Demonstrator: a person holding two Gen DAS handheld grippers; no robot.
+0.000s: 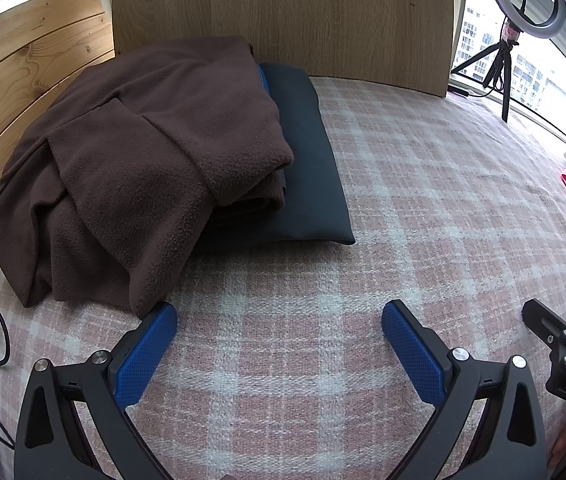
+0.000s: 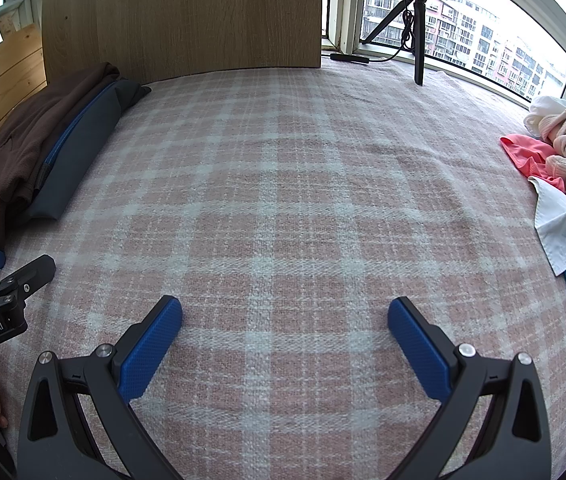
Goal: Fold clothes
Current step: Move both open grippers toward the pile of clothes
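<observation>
so far a brown garment lies folded on a dark one at far left; the unfolded pile waits at right. left gripper and right gripper hang spread wide, empty, over the blanket.

The right gripper hovers over a pink checked blanket with its blue fingers spread wide and nothing between them. At the left edge a brown garment lies folded on a dark cushion, with the left gripper in front of them. At the right edge lies a heap of unfolded clothes, and a tripod stands by the window.
</observation>
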